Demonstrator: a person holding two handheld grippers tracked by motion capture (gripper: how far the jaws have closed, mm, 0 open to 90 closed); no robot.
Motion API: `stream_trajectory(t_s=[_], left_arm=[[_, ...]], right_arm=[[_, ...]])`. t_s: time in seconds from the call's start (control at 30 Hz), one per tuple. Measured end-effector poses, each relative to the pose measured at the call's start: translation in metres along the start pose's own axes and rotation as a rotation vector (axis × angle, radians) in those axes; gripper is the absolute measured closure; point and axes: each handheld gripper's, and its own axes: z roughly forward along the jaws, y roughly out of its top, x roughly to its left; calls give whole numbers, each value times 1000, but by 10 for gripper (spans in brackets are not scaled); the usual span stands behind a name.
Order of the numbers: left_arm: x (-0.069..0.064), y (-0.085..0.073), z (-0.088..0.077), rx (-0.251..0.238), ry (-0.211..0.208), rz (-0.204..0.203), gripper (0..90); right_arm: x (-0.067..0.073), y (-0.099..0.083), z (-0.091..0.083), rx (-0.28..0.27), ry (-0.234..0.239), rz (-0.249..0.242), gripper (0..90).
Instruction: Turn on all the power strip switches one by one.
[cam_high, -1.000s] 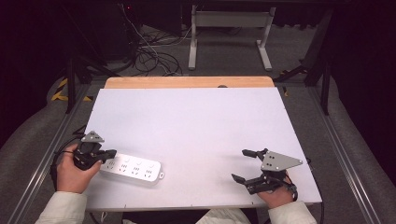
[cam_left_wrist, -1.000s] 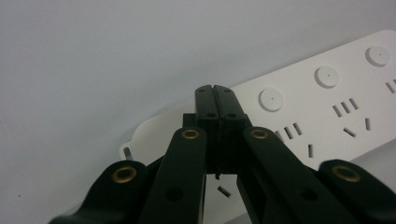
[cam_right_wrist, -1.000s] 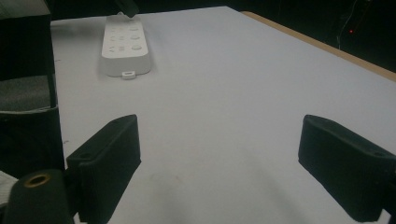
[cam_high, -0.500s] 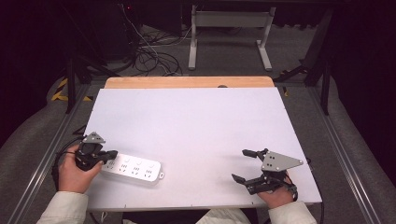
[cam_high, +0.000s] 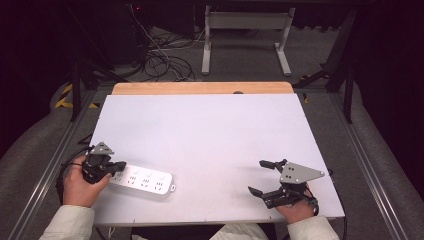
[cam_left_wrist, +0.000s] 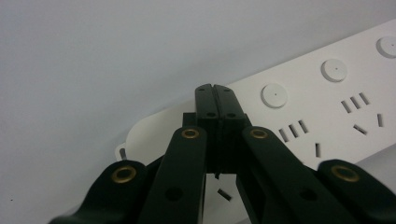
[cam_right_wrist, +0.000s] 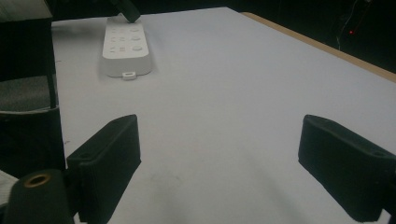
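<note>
Pressing position: the left gripper (cam_high: 119, 165), jaws clenched together with nothing between them, rests its tip on or just over the near-left end of the white power strip (cam_high: 142, 180). The strip lies flat on the white table (cam_high: 210, 135), toward its front left corner, long axis running from that gripper rightward and slightly toward the person. The right gripper (cam_high: 260, 176), jaws spread and empty, sits well apart to the strip's right, so the left hand is much the nearer. In the left gripper view, the closed tip (cam_left_wrist: 215, 95) stands beside the first of a row of round buttons (cam_left_wrist: 274, 95), with socket slots below; contact cannot be judged. In the right gripper view the strip (cam_right_wrist: 125, 46) appears end-on at a distance, its hanging tab facing the camera, beyond the parted jaws.
</note>
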Motion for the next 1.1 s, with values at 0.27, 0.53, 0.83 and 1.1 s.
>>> stream_trajectory(t_s=[0.27,0.53,0.83,1.1], left_arm=[[2,-4,0,-19,-9,-24,900],[-1,-4,1,-22,12,-30,900],[-1,-4,2,-17,11,-50,900],[-2,-5,3,-20,17,-59,900]], right_arm=[[0,0,0,2,0,-1,133],[1,0,0,5,0,-2,133],[1,0,1,8,3,-2,133],[1,0,1,11,0,-3,132]])
